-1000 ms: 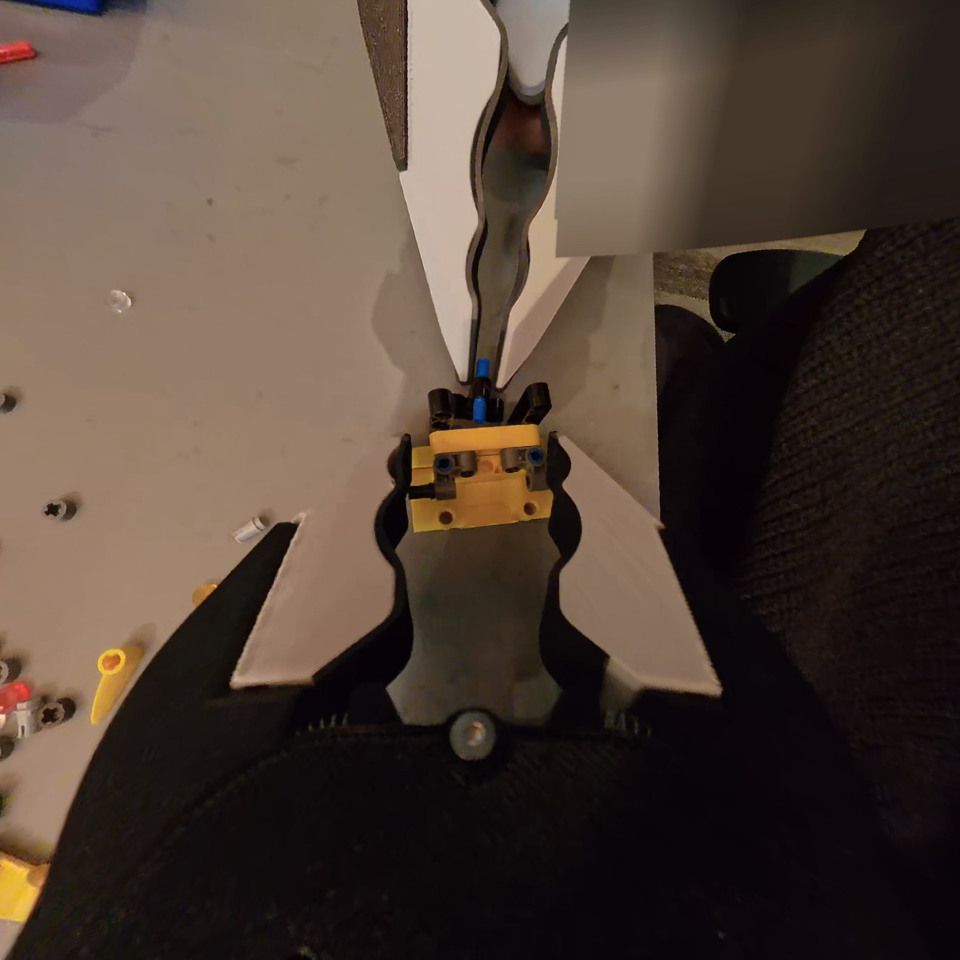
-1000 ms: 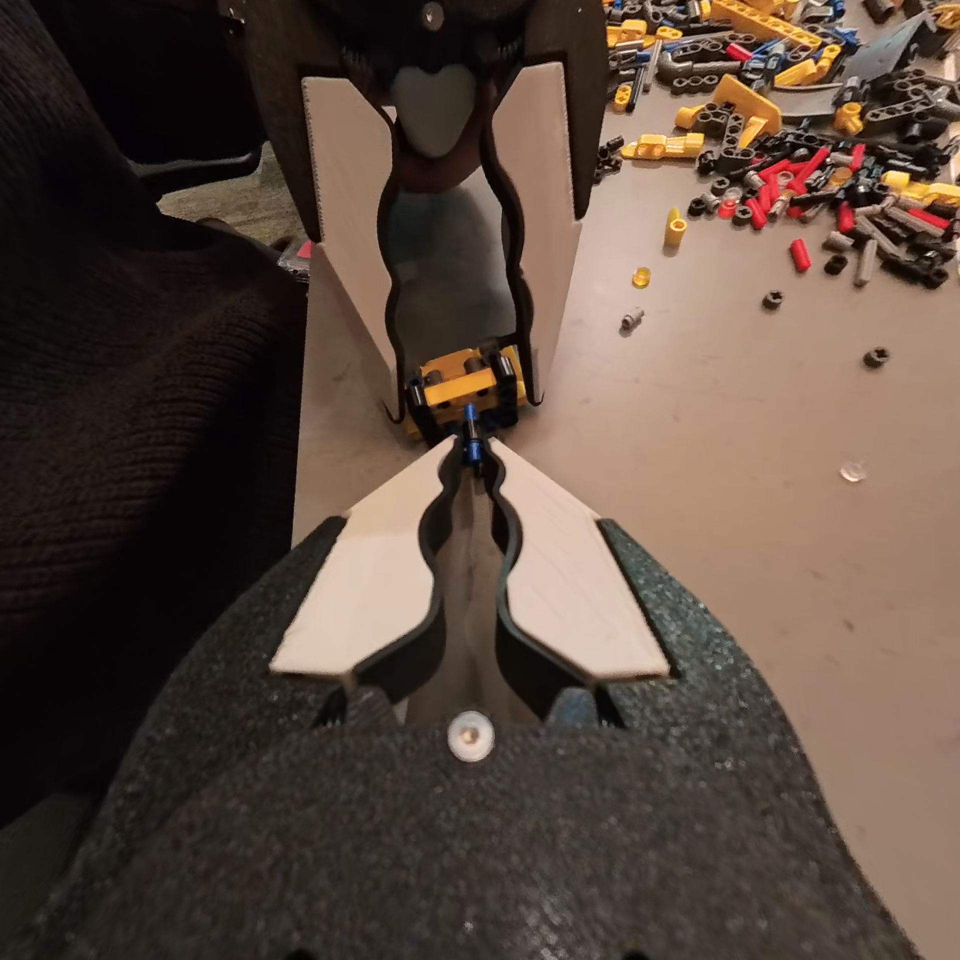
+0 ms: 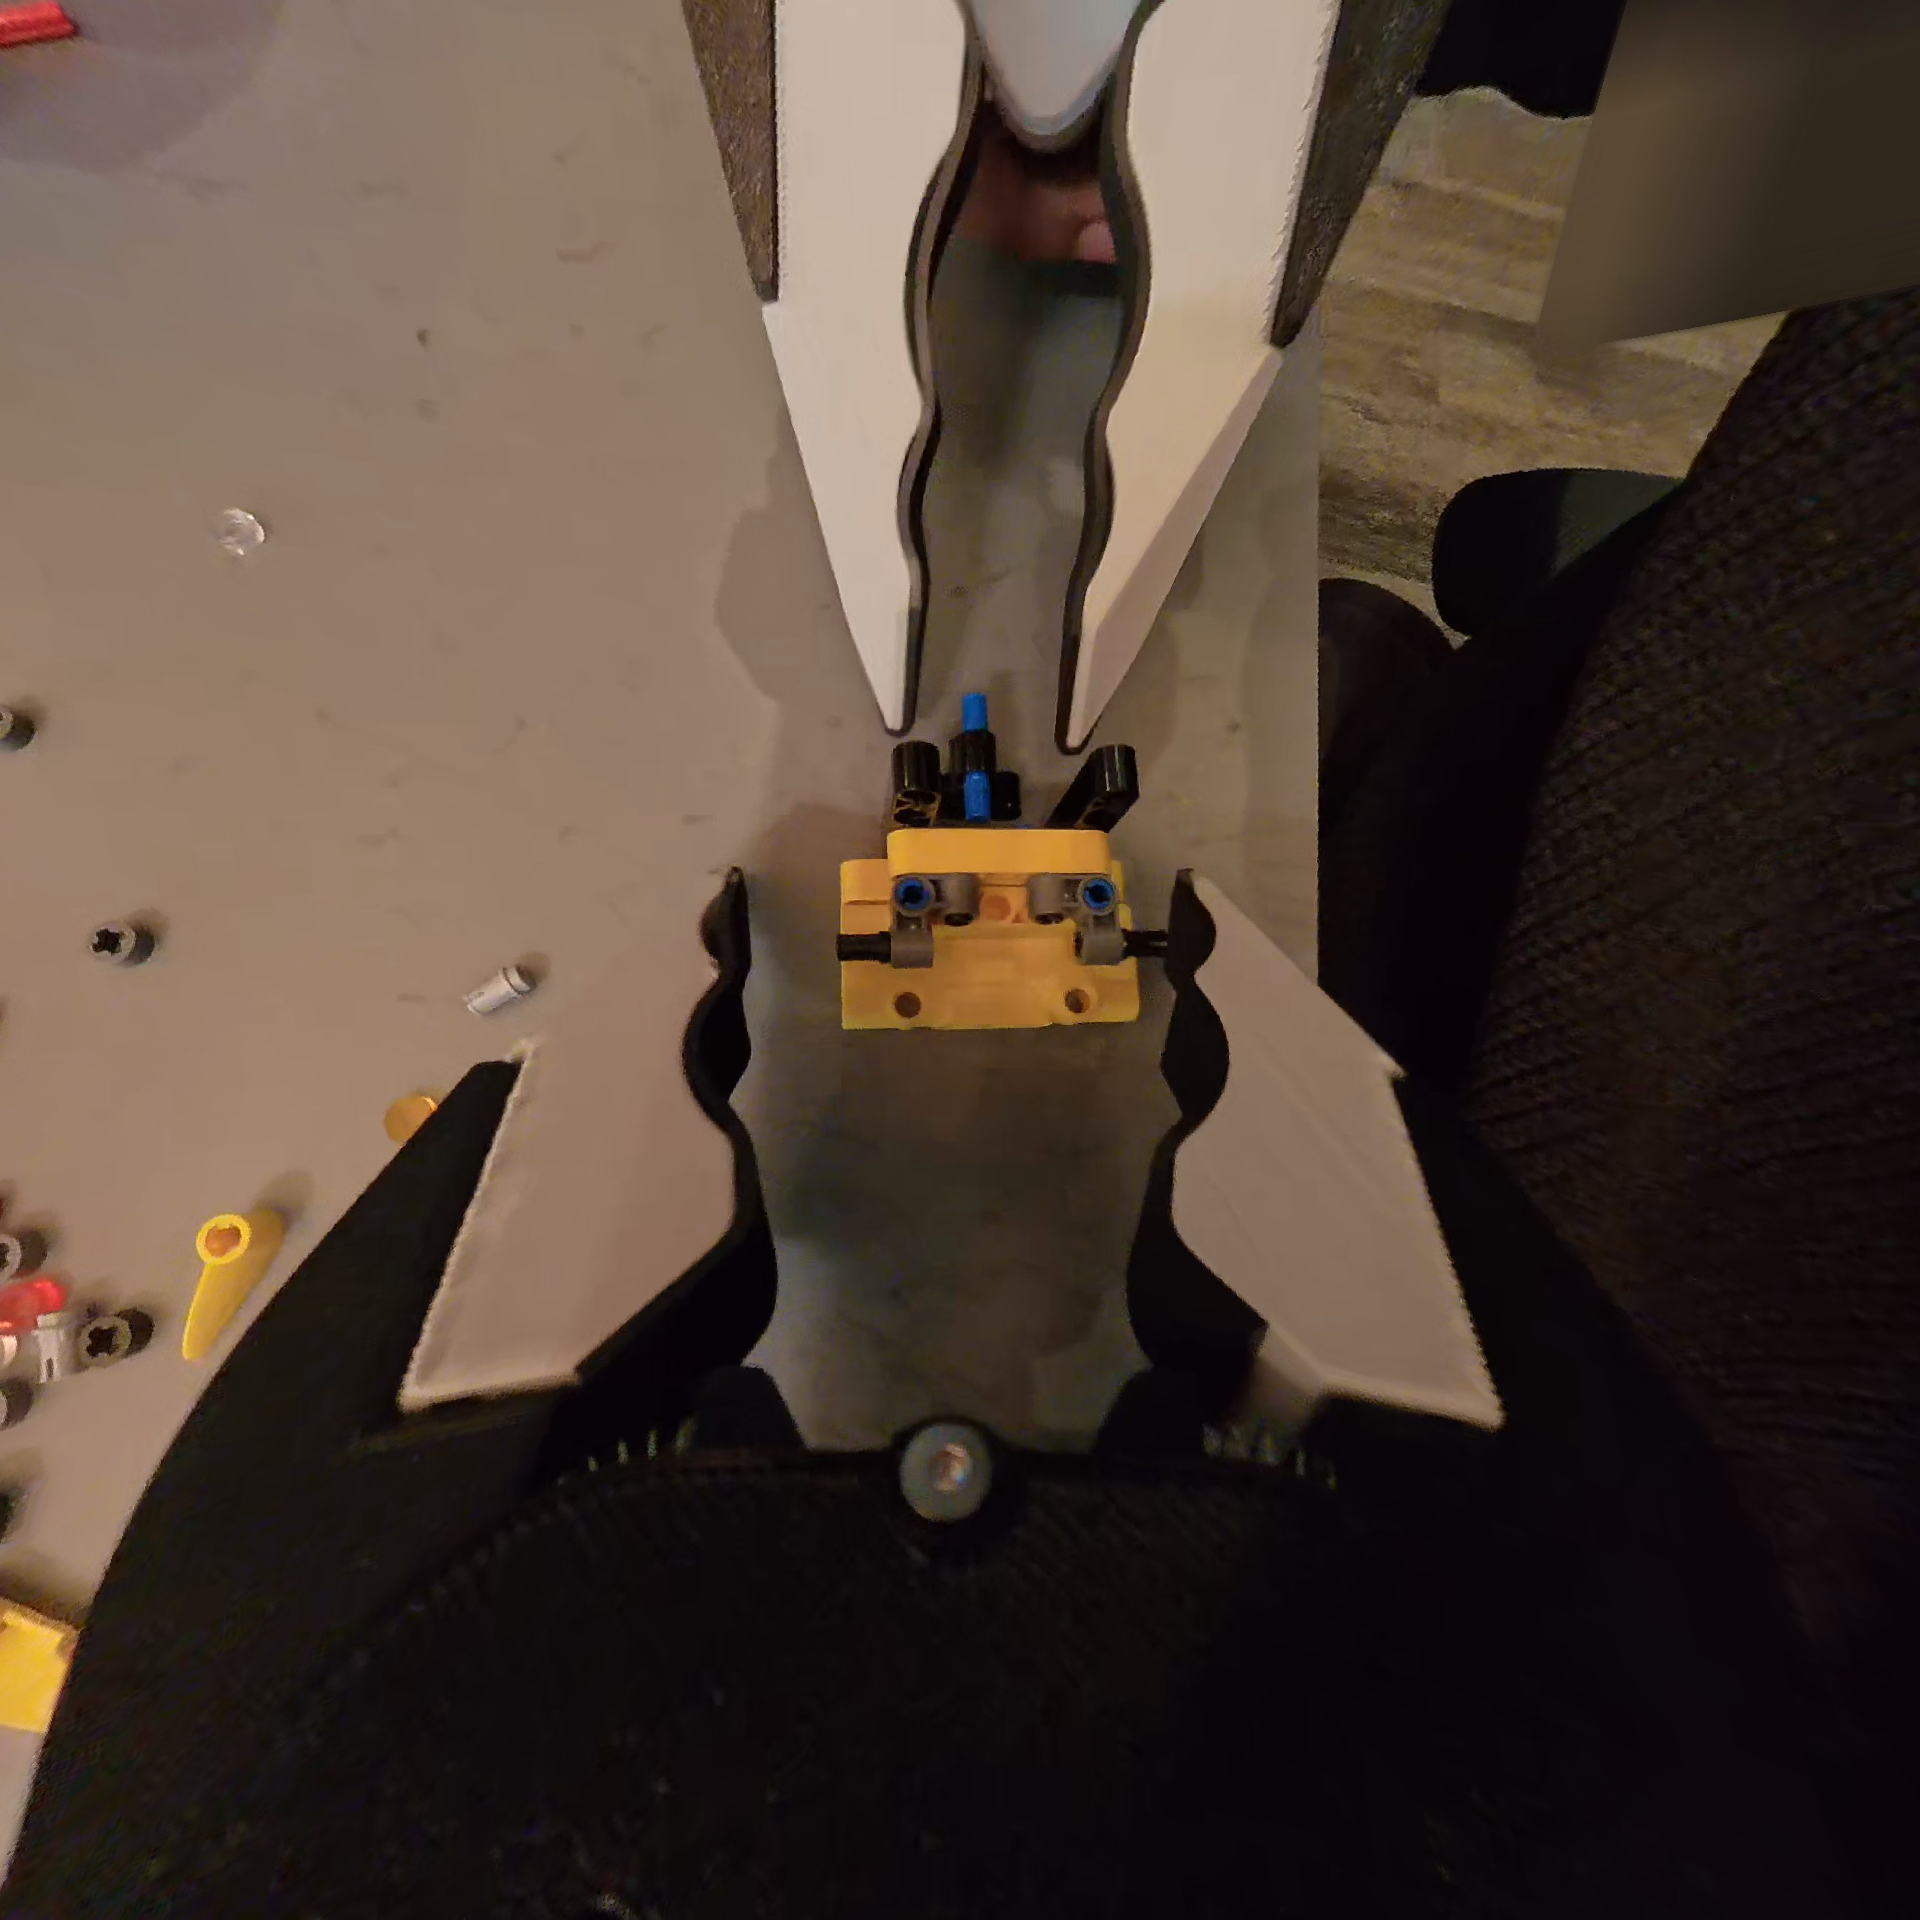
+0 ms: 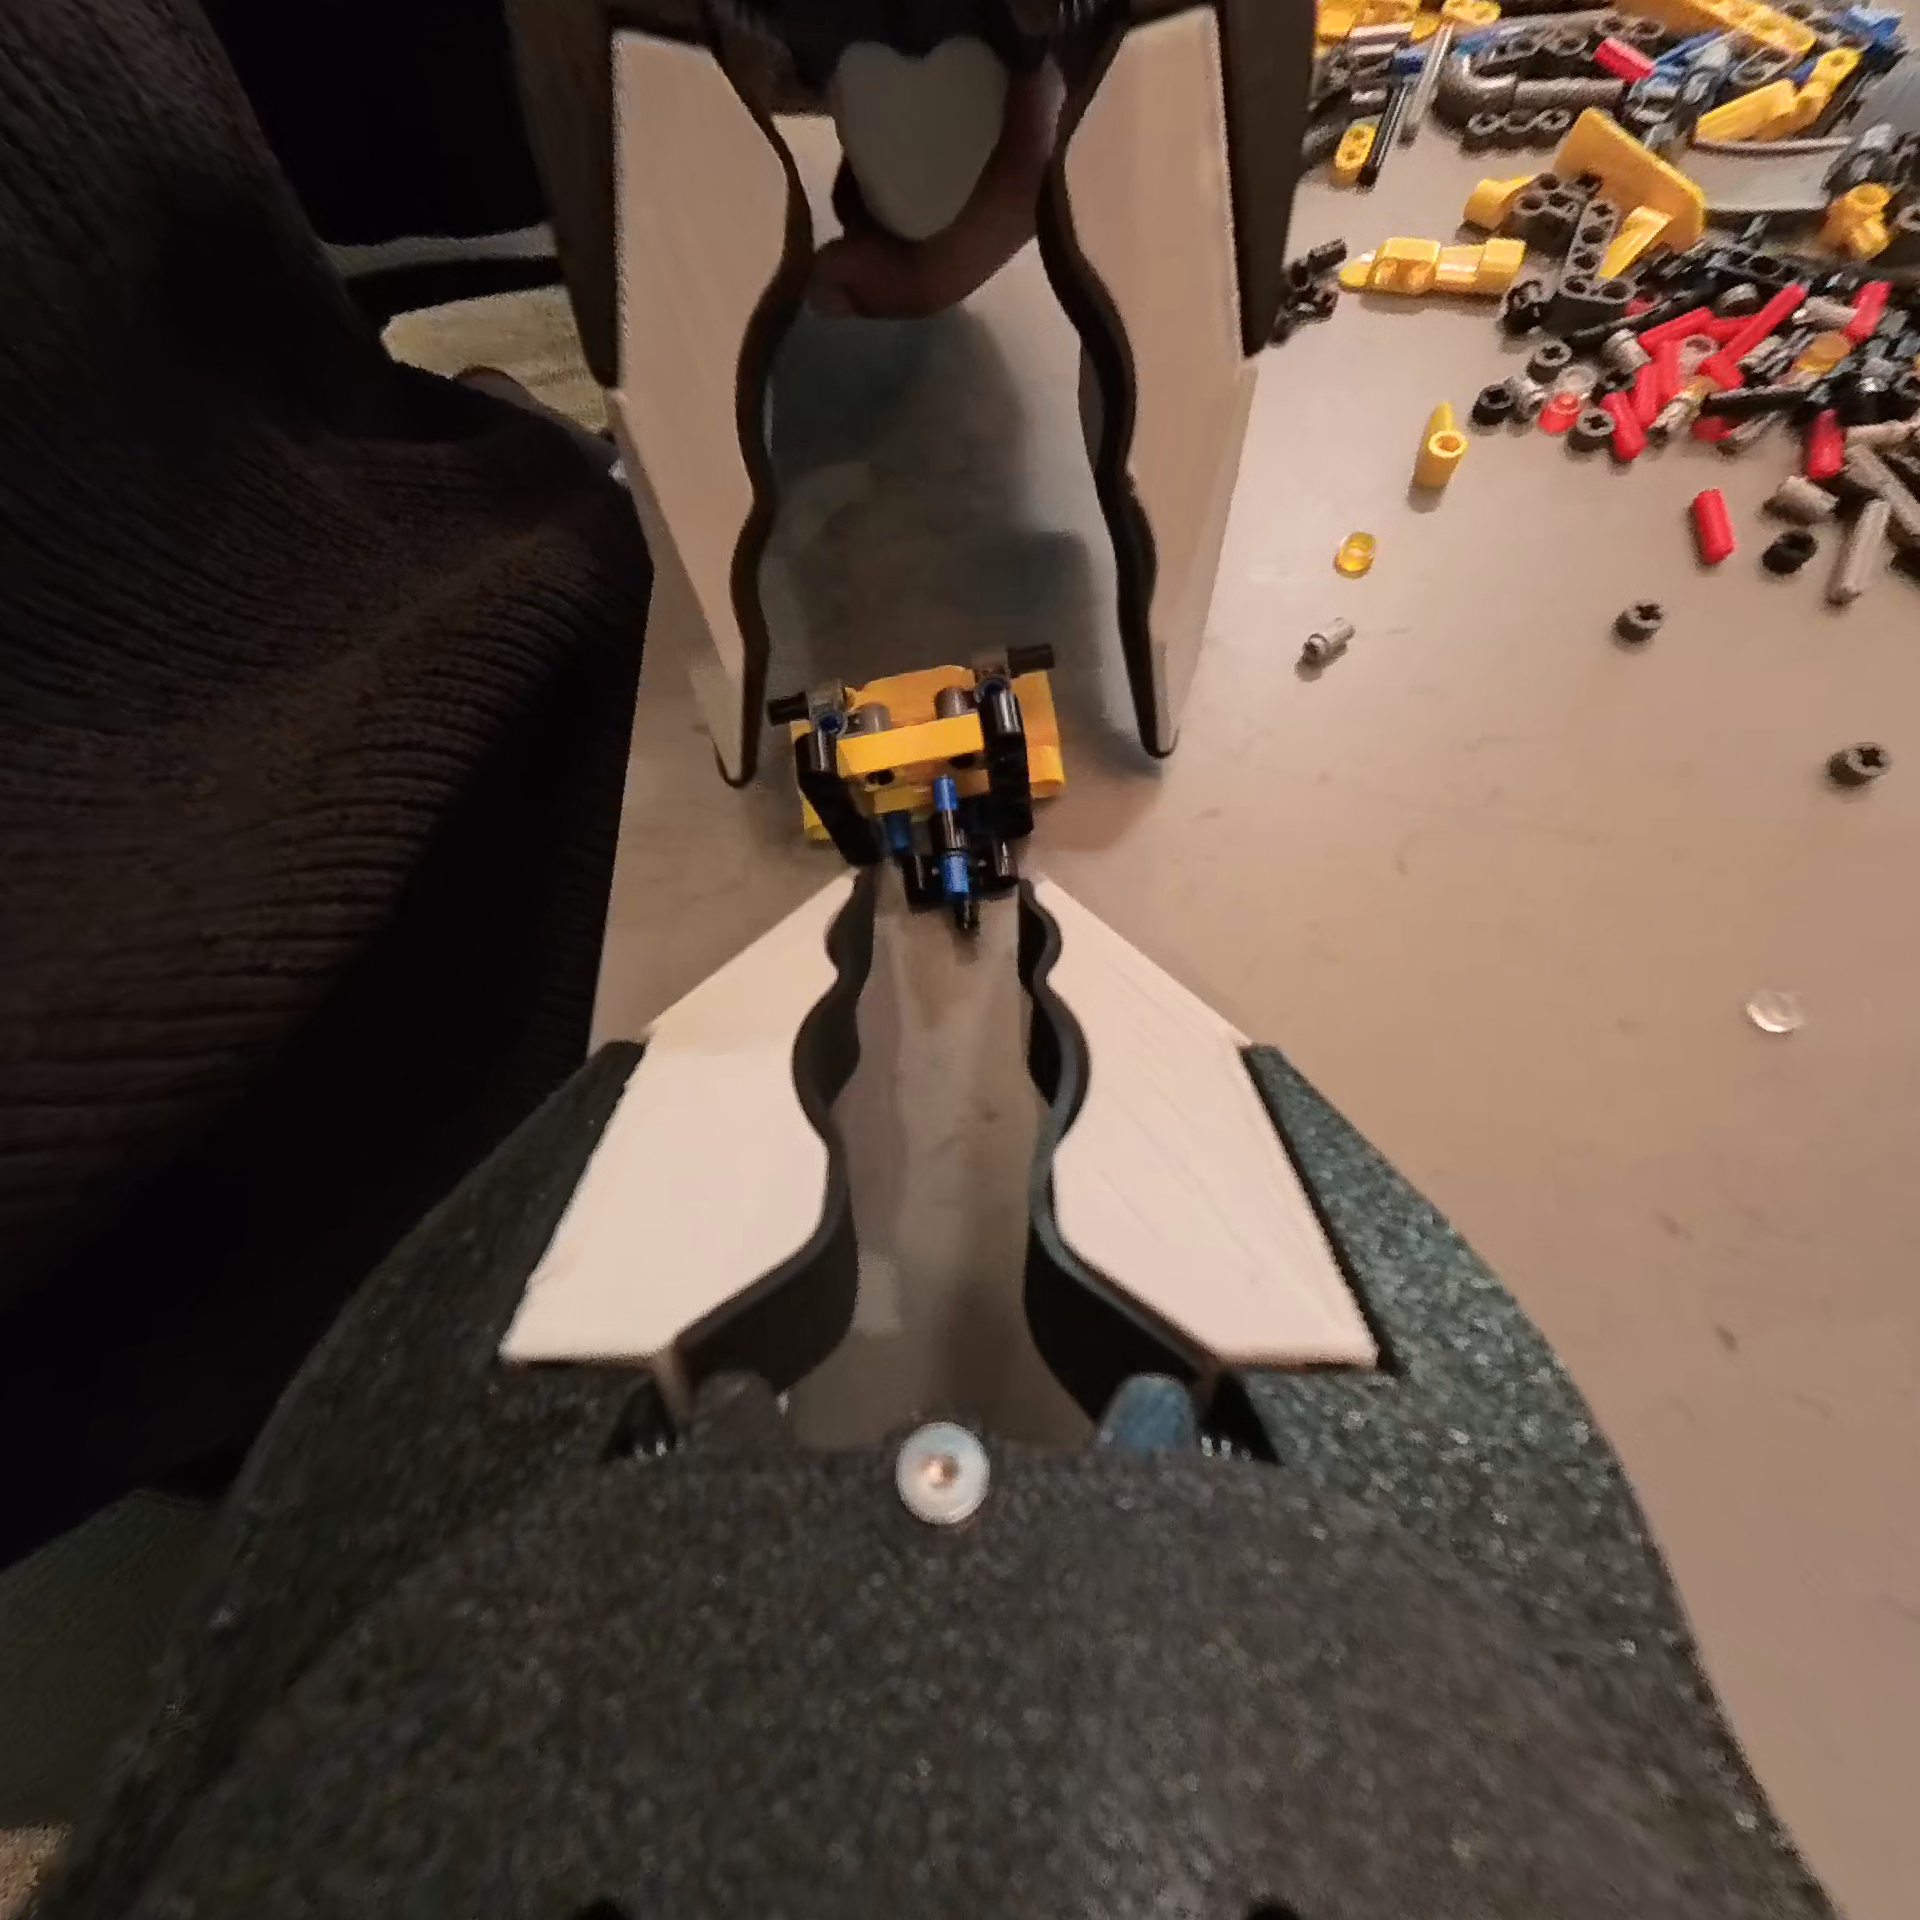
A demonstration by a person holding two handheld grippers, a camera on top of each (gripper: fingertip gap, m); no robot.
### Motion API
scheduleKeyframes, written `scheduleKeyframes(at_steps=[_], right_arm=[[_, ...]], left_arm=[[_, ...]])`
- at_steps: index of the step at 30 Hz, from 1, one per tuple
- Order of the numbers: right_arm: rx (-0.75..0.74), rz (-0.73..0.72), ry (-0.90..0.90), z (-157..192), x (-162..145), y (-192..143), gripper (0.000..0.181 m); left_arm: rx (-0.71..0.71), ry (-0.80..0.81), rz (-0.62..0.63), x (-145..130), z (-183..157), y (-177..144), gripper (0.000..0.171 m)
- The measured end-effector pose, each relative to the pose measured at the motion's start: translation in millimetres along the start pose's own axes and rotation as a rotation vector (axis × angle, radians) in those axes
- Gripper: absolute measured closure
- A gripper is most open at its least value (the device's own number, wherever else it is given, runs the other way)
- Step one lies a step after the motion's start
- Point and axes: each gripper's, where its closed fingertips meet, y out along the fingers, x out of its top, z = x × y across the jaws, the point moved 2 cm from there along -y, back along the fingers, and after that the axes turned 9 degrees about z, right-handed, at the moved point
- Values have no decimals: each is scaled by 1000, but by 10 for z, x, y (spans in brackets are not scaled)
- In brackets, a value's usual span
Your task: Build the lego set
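Both tongs gape — left tongs (image 3: 951,914) and right tongs (image 4: 940,888) flank yellow block assembly (image 3: 987,935), gripping nothing.

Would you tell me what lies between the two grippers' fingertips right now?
A small yellow and black brick assembly sits on the table between the open left gripper and open right gripper, clearest in the left wrist view.

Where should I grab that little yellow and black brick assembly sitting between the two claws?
Probably by the yellow block, across its two flat side faces, coming in level from the left claw side. That block is the widest, most solid part. The black end with the blue pin is narrow and knobbly, so it likely offers a poorer hold.
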Motion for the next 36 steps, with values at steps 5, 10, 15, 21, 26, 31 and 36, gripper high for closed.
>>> scheduleKeyframes(at_steps=[5,10,15,21,26,31,36], right_arm=[[-3,69,-67,-29,-11,102,159],[37,79,-95,-27,0,116,159],[33,74,-97,-38,0,113,160],[24,70,-90,-89,15,116,160],[64,69,-66,-98,22,119,160],[54,73,-100,-97,27,123,161],[68,75,-140,-101,38,129,161]], left_arm=[[-4,-6,14,-19,-38,12,91],[88,18,31,-54,20,42,105],[96,37,44,-54,5,46,105],[90,48,36,-52,4,46,106],[94,46,24,-51,6,47,107],[93,40,13,-50,6,46,108],[85,36,10,-49,7,45,108]])
